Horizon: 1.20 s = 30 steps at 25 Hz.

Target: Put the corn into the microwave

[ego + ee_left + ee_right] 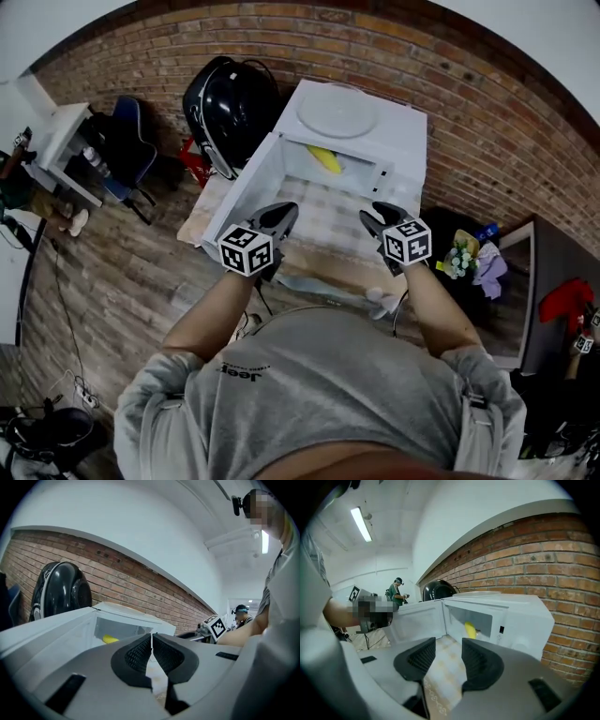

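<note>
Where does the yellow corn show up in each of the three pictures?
Head view: the corn is upper middle, inside the open microwave.
Left gripper view: corn left of centre, low in the picture.
Right gripper view: corn just right of centre.
Shared landmark: the white door, swung open, left of the corn in all three.

the microwave (398, 131) stands open, its door (246, 187) swung out to the left, upright like a wall just beside the left gripper (284, 216). the way in runs straight over the checked cloth on the desk (323, 225), between the door and the microwave's right front panel. inside, the corn (325, 158) lies toward the back, with room on either side of it. the right gripper (377, 216), jaws apart with nothing between them, faces the opening unblocked. the brick wall (487, 122) closes off the back.
</note>
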{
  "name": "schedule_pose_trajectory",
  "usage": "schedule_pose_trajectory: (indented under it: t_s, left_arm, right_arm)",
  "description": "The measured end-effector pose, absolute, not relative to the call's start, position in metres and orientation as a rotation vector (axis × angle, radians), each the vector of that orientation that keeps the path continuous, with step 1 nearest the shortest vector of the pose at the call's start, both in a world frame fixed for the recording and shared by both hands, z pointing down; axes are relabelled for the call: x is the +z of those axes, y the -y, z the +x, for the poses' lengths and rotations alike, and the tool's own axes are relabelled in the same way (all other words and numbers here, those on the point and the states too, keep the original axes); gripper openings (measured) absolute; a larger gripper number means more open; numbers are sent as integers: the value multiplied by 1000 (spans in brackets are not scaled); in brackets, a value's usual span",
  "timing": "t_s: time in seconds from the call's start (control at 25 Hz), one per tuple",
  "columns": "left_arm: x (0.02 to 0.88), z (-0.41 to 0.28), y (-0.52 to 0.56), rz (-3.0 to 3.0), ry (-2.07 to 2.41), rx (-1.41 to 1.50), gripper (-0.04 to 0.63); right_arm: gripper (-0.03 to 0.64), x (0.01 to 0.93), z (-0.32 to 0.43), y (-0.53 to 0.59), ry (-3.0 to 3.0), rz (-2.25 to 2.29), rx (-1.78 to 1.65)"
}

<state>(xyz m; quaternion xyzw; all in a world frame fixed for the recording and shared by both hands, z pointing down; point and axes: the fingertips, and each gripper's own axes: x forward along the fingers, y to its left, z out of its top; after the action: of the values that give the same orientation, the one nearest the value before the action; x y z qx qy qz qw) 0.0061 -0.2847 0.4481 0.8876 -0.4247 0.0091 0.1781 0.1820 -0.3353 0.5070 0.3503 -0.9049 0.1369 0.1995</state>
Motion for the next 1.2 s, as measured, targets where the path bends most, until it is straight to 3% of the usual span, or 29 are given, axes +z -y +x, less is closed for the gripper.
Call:
schedule_pose_trajectory:
  t_s: [0.48, 1.0, 1.2]
  left_arm:
    - [421, 31, 255, 2576, 1204, 109, 28]
    - [411, 93, 206, 2470, 1282, 27, 29]
    - [401, 85, 197, 2567, 1199, 66, 29]
  right_arm:
    - [21, 468, 246, 301, 2649, 1028, 389]
    - [19, 453, 290, 247, 2707, 775, 402]
    - [20, 448, 271, 251, 2717, 890, 444]
